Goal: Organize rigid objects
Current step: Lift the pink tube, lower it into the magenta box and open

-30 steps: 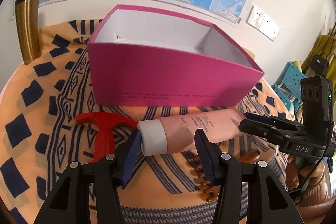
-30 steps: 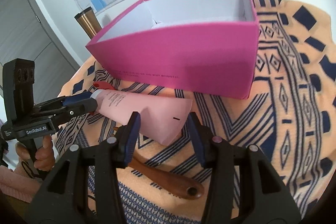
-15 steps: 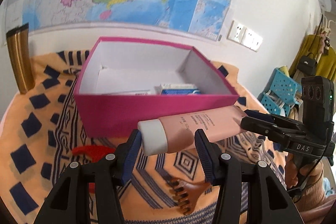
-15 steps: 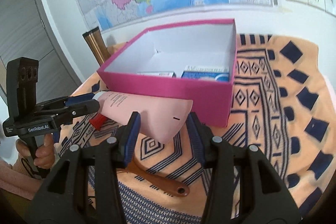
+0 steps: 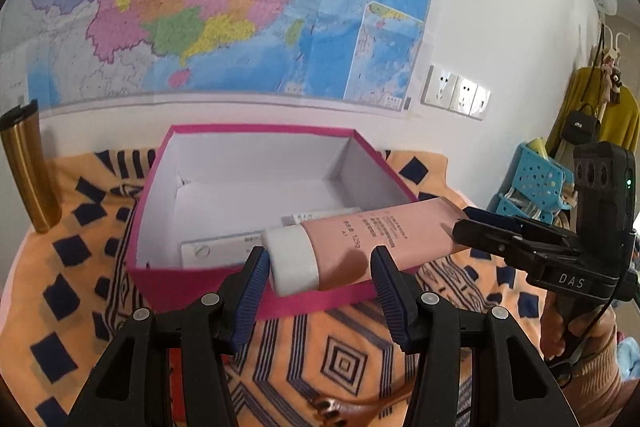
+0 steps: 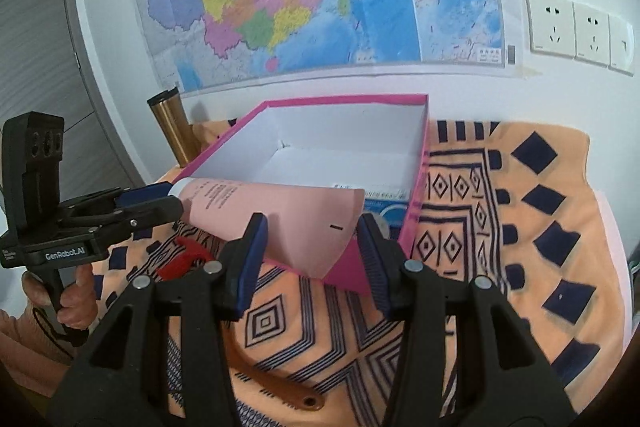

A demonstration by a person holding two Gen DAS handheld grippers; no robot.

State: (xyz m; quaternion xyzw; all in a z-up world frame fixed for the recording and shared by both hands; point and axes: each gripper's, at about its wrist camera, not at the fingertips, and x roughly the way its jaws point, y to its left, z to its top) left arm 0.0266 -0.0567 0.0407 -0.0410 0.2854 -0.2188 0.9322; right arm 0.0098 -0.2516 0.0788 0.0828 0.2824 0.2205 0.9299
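A pink tube (image 5: 360, 239) with a white cap hangs level over the front wall of the open pink box (image 5: 168, 163). My left gripper (image 5: 318, 267) is shut on its cap end. In the right wrist view that left gripper (image 6: 168, 197) clamps the cap from the left. My right gripper (image 6: 312, 243) is shut on the flat crimped end of the tube (image 6: 280, 211); the left wrist view shows this gripper (image 5: 464, 221) pinching that end. The box (image 6: 420, 187) has white inner walls and holds flat white cartons (image 5: 216, 247) and a blue-white carton (image 6: 384, 203).
A patterned orange cloth (image 6: 520, 227) covers the table. On it lie a red tool (image 6: 184, 255) and a brown wooden handle (image 6: 288, 387) with claw-like teeth (image 5: 332, 407). A gold tumbler (image 5: 28, 171) stands back left. A person's hand (image 6: 76, 291) grips each handle. Wall map behind.
Both grippers rose with the tube, from the cloth in front of the box to above its front wall. The box's inside and the cartons have come into view.
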